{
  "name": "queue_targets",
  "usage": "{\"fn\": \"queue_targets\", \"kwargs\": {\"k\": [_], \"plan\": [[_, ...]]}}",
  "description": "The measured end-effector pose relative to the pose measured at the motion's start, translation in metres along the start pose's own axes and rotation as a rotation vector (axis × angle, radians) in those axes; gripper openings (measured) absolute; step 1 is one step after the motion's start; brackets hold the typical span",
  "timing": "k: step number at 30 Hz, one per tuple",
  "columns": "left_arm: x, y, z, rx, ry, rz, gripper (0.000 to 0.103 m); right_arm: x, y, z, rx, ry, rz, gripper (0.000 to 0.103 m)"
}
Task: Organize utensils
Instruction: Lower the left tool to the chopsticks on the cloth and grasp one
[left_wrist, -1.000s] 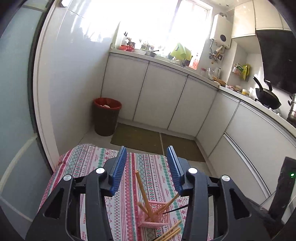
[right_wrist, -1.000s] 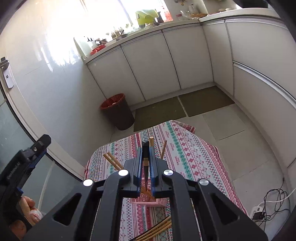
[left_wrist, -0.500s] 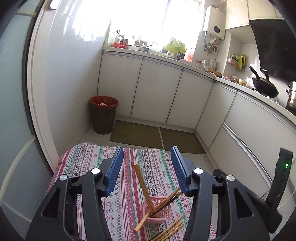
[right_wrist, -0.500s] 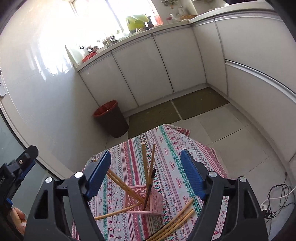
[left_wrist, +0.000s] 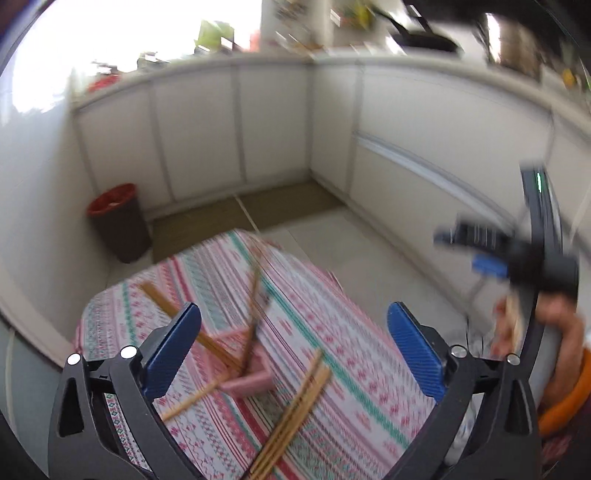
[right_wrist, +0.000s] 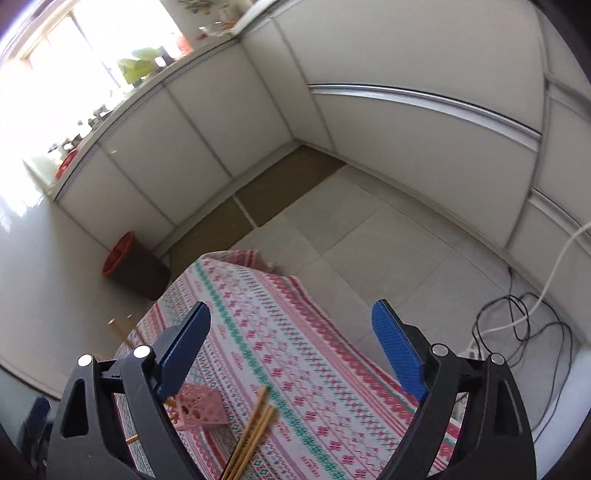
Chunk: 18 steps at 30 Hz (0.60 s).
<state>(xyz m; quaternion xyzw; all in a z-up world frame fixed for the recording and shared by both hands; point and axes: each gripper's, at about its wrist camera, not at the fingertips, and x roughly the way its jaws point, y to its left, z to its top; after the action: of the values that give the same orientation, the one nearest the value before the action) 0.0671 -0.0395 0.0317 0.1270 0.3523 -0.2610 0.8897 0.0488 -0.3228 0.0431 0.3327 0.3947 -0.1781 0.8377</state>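
Observation:
A pink perforated utensil holder (left_wrist: 248, 377) stands on the patterned tablecloth (left_wrist: 332, 354) with several wooden chopsticks (left_wrist: 221, 354) leaning in it. A bundle of loose chopsticks (left_wrist: 295, 410) lies on the cloth beside it. My left gripper (left_wrist: 293, 354) is open and empty above the holder. My right gripper (right_wrist: 291, 354) is open and empty, with the holder (right_wrist: 197, 406) at its lower left and the loose chopsticks (right_wrist: 255, 424) below it. The right gripper also shows, blurred, at the right of the left wrist view (left_wrist: 491, 254).
A red-rimmed waste bin (left_wrist: 118, 221) stands on the floor past the table's far left corner. White cabinets (right_wrist: 406, 122) line the far walls. Cables (right_wrist: 517, 317) lie on the floor to the right. The left wrist view is motion-blurred.
My right gripper opened, let go of the chopstick into the holder and swung away to the right. My left gripper opened wider and tilted down over the table.

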Motion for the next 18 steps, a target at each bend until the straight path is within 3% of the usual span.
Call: {"fn": "queue_targets", "kwargs": {"k": [3,5,7,11,18], "plan": [[0.047,-0.036,-0.014,0.125,0.175,-0.045,0.096,0.005,-0.041,0.014,0.086,0.054,-0.034,0.087],[0.074,-0.048,-0.023,0.14,0.259,-0.082,0.096,0.006,-0.058,0.018,0.115,0.077,-0.046,0.087],[0.115,-0.05,-0.035,0.094,0.397,-0.146,0.096,0.01,-0.069,0.021,0.142,0.108,-0.026,0.087],[0.174,-0.036,-0.059,-0.009,0.588,-0.191,0.091,0.018,-0.073,0.019,0.181,0.184,0.044,0.087],[0.207,-0.021,-0.081,-0.057,0.691,-0.236,0.076,0.027,-0.056,0.01,0.099,0.231,0.049,0.087]]}}
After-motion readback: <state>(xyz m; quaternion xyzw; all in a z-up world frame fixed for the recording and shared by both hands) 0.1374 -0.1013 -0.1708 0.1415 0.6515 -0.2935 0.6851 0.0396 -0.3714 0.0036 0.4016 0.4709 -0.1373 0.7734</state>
